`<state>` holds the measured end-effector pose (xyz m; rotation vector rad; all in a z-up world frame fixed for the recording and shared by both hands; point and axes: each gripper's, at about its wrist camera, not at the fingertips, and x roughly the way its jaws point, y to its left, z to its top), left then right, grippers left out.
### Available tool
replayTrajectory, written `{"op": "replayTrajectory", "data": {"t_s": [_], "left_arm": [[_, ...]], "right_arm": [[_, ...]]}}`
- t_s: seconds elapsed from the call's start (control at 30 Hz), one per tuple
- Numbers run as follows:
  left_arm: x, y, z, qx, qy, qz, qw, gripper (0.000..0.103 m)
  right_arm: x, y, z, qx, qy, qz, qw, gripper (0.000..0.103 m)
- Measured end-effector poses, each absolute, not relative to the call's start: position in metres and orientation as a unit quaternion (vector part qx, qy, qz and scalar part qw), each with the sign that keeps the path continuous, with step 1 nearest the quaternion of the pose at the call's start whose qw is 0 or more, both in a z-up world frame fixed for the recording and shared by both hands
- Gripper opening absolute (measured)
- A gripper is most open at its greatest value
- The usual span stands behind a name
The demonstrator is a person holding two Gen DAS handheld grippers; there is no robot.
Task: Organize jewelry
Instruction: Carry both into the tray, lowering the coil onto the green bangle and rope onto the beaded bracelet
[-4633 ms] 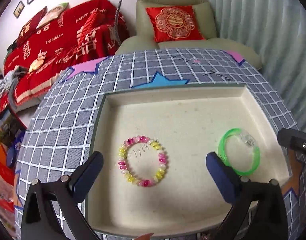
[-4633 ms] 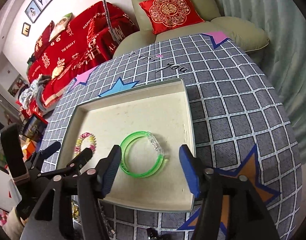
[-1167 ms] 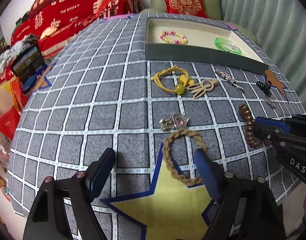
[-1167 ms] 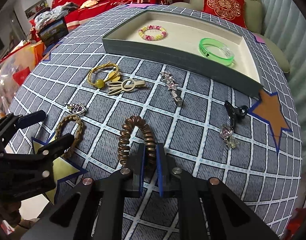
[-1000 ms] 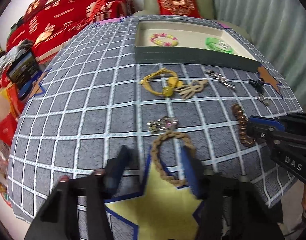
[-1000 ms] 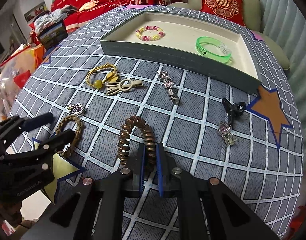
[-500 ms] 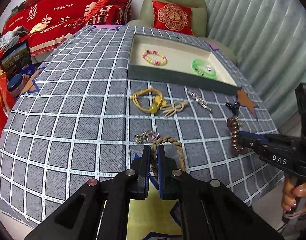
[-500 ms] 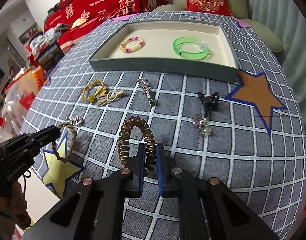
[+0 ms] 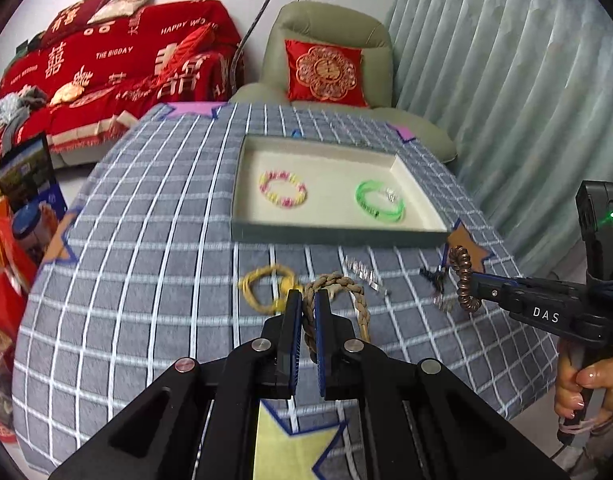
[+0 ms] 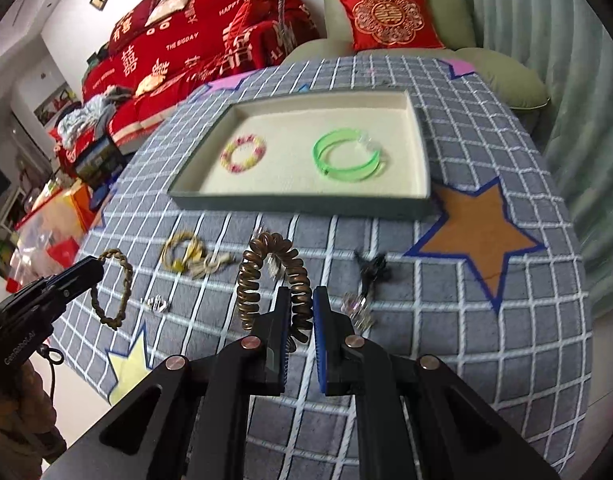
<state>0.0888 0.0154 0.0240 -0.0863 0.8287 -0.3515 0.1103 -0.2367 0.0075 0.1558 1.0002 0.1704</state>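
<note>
Above the bench (image 9: pixel 146 264), braided bracelet (image 9: pixel 348 292) is pinched in closed left gripper (image 9: pixel 304 300), coiled brown bracelet (image 10: pixel 272 276) in closed right gripper (image 10: pixel 298 300); carry step judged underway, release inside tray (image 10: pixel 298 202) needed next

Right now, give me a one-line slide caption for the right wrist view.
Right gripper shut on a brown coil bracelet above the checked cloth, tray with two bracelets beyond.
</note>
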Motion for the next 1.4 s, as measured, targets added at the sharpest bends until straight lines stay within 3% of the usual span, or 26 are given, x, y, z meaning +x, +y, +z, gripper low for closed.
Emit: {"op": "replayTrajectory", "data": {"t_s": [0.47,1.0,1.4], "left_arm": [[0.174,-0.009,0.048,-0.031,0.372,-0.171,0.912,0.016],[0.26,-0.044,-0.01,0.001,0.419,-0.142,0.897,0.016],[0.28,-0.055,-0.033,0.035,0.433,-0.122,0.893,0.016]], "right_arm": [[0.188,-0.27,0.022,0.091,0.472,0.054,0.875,0.012],[0.265,-0.266,-0.027,0.08,0.498,0.045,0.862,0.012],[0.286,-0.26,-0.051,0.065,0.512,0.041,0.856,0.012]]}}
